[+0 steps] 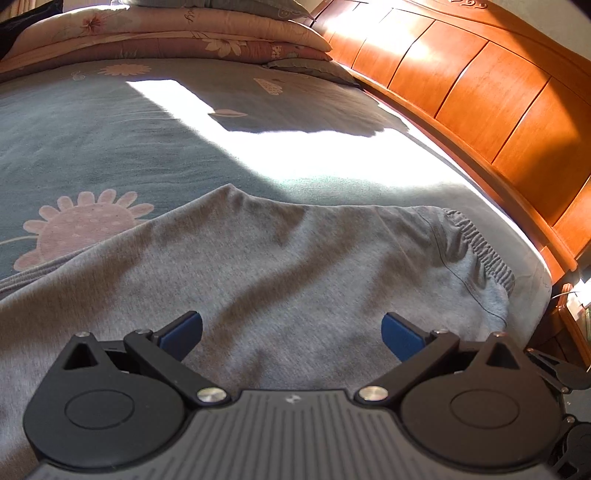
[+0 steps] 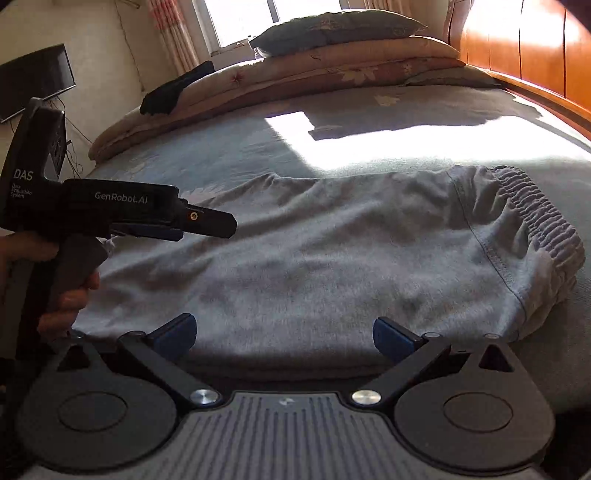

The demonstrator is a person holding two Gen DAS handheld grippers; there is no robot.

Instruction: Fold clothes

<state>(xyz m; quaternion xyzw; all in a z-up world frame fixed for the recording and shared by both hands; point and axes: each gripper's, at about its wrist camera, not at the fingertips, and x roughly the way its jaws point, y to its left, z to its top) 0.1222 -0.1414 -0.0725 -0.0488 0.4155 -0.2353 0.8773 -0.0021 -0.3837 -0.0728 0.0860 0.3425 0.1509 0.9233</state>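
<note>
Grey sweatpants (image 1: 295, 266) lie flat on the bed, their gathered elastic waistband (image 1: 480, 243) at the right end. My left gripper (image 1: 291, 332) hovers open just above the cloth with nothing between its blue pads. The same grey sweatpants (image 2: 314, 258) fill the right wrist view, waistband (image 2: 539, 221) at the right. My right gripper (image 2: 284, 338) is open at the garment's near edge and holds nothing. The left gripper (image 2: 225, 223) shows from the side at the left, over the cloth, held by a hand (image 2: 70, 295).
The bed has a blue-grey sheet (image 1: 110, 140) with pink flower prints and a bright sun patch. Folded quilts and a pillow (image 2: 332, 29) are stacked at the far end. An orange wooden headboard (image 1: 480, 92) runs along the right. A dark screen (image 2: 33, 81) stands by the wall.
</note>
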